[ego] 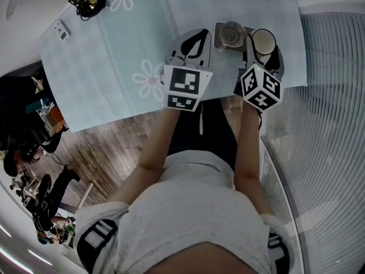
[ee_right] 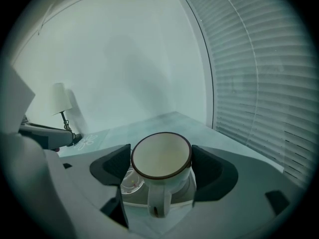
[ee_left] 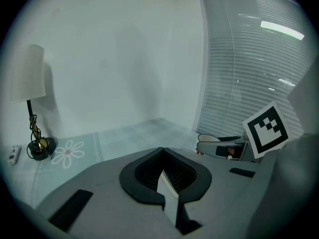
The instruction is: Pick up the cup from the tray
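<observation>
At table's right edge, by the blinds (ee_left: pixel 249 73): cup (ego: pixel 263 40) stands upright on the tray (ee_right: pixel 183 199), white with a dark rim, handle turned toward the person. A glass (ego: pixel 231 34) sits on the same tray, just left of the cup.

Right gripper (ee_right: pixel 162 169): jaws wide apart, one on each side of the cup, and the cup fills nearly the whole gap. Pads (ee_right: pixel 115 164) sit right at the cup wall. Can't tell if they actually touch it; no sign of a squeeze. Cup bottom is on the tray, not lifted.

Left gripper (ee_left: pixel 161 153): jaws fully together, nothing between them. It's over the tablecloth (ego: pixel 102 67), just left of the glass, well clear of the cup. Can't tell whether it rests on the cloth or hangs above it. Its camera catches the right gripper's marker cube (ee_left: pixel 266 129) off to the side.

Person (ego: pixel 194 210) stands tight against the near edge, both forearms reaching straight out, grippers side by side.

Rest of the table: daisy-print cloth, lamp (ee_left: pixel 27 73) at the far left corner against the wall, and a small white box (ego: pixel 61 31) near its base. Both are well apart from the tray.
</observation>
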The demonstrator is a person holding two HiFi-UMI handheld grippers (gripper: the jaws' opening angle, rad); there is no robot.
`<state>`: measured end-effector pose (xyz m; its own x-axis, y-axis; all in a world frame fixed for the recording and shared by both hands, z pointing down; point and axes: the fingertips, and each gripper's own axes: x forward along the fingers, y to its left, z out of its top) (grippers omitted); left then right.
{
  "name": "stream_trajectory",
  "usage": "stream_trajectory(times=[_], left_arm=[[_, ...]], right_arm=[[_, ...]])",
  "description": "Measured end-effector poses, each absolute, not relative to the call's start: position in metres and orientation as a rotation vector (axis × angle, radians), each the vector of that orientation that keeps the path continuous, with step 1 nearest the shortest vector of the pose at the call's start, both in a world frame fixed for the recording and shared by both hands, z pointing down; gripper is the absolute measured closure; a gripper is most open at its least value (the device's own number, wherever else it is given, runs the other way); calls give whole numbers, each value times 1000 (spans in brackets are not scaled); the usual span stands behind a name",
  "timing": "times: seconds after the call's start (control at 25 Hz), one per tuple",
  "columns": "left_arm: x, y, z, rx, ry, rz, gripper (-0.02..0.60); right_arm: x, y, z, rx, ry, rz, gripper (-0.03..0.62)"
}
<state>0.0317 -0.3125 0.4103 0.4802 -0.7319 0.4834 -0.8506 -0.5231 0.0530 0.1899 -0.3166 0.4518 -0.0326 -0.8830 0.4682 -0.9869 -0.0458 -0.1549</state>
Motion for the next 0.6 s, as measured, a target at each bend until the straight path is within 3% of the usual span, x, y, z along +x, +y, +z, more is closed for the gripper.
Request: stream_trajectory(times=[0.6], left_arm=[[26,-316,422,2407,-1368,611,580]], right_arm=[[190,-326,458,2025,-2008,597,255]])
